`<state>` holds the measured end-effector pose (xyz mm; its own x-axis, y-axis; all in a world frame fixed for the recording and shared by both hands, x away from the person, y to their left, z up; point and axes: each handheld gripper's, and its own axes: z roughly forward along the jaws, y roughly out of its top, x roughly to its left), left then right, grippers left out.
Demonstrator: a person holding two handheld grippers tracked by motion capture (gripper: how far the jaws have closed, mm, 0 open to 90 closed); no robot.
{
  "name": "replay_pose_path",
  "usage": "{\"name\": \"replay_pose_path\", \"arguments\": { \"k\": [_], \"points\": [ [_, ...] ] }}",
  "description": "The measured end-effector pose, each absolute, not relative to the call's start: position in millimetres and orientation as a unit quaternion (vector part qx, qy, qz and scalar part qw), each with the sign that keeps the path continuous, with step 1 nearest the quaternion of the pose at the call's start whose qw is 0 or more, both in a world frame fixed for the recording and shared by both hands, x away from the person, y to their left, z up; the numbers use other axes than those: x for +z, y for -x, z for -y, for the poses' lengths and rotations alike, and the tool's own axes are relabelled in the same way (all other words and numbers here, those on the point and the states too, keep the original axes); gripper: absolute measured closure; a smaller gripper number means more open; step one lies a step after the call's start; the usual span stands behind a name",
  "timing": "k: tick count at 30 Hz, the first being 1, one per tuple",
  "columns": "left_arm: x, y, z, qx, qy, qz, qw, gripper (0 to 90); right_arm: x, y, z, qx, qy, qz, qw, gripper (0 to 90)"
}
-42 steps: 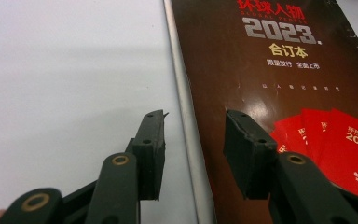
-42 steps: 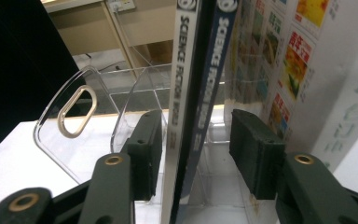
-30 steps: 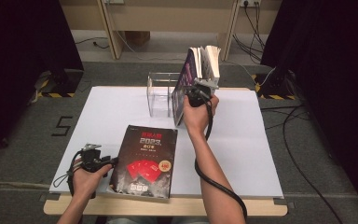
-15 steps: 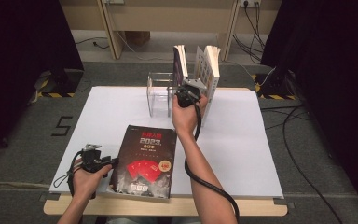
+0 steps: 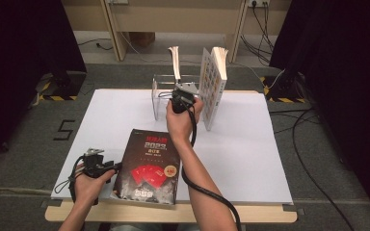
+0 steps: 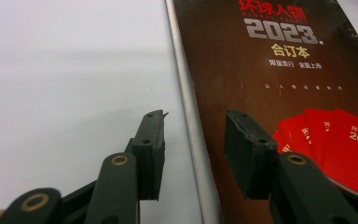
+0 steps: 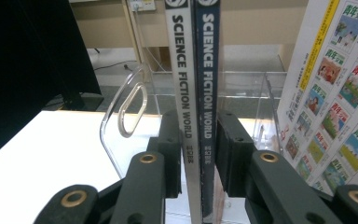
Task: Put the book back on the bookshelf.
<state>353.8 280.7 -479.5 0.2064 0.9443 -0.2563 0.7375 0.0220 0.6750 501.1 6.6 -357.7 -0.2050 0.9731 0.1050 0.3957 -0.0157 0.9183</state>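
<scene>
My right gripper [image 5: 178,90] is shut on two thin "Science Fiction World" magazines [image 5: 175,62], held upright by their spines over the clear acrylic rack [image 5: 158,96]. In the right gripper view its pads [image 7: 170,140] press both sides of the magazines [image 7: 198,70]. A thick book with a grid of colourful covers [image 5: 213,86] stands on end just to the right, apart from them. A dark "2023" book [image 5: 148,166] lies flat near the front edge. My left gripper [image 5: 115,166] rests open at its left edge, one jaw over the cover [image 6: 284,70], the other over the table.
White sheet covers the table [image 5: 265,159]. The rack's clear divider with an oval cut-out [image 7: 127,105] rises left of the held magazines. The colourful book [image 7: 340,93] stands close on the right. Dark curtains flank the table; cables run over the floor behind.
My right gripper has carried the two magazines to the left, away from the colourful-cover book, which stays standing. The left gripper and the dark book have not moved.
</scene>
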Motion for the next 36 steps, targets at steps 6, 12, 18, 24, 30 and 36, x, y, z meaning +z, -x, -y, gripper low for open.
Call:
{"name": "replay_pose_path", "arguments": {
  "k": [6,12,18,24,30,36],
  "points": [
    [-478.8,-354.2,-280.5,0.143,-0.684,-0.613,0.368,57.0,-357.6,-501.9,-8.1,0.474,-0.559,-0.613,0.295,70.9],
    [-478.8,-354.0,-280.6,0.143,-0.685,-0.612,0.369,56.4,-357.2,-502.9,-12.0,0.480,-0.565,-0.608,0.282,69.4],
    [-479.2,-354.0,-281.2,0.143,-0.686,-0.612,0.368,56.2,-359.4,-501.6,-11.8,0.481,-0.557,-0.611,0.291,67.4],
    [-479.2,-354.2,-281.5,0.144,-0.685,-0.612,0.368,56.2,-359.6,-501.9,-7.9,0.483,-0.551,-0.616,0.289,63.1],
    [-479.3,-354.4,-280.9,0.143,-0.684,-0.612,0.369,55.9,-360.5,-501.6,-6.8,0.481,-0.548,-0.620,0.289,58.6],
    [-479.3,-354.3,-280.9,0.142,-0.685,-0.611,0.369,55.6,-359.0,-500.8,-8.1,0.481,-0.542,-0.624,0.292,56.9]
  ]
}}
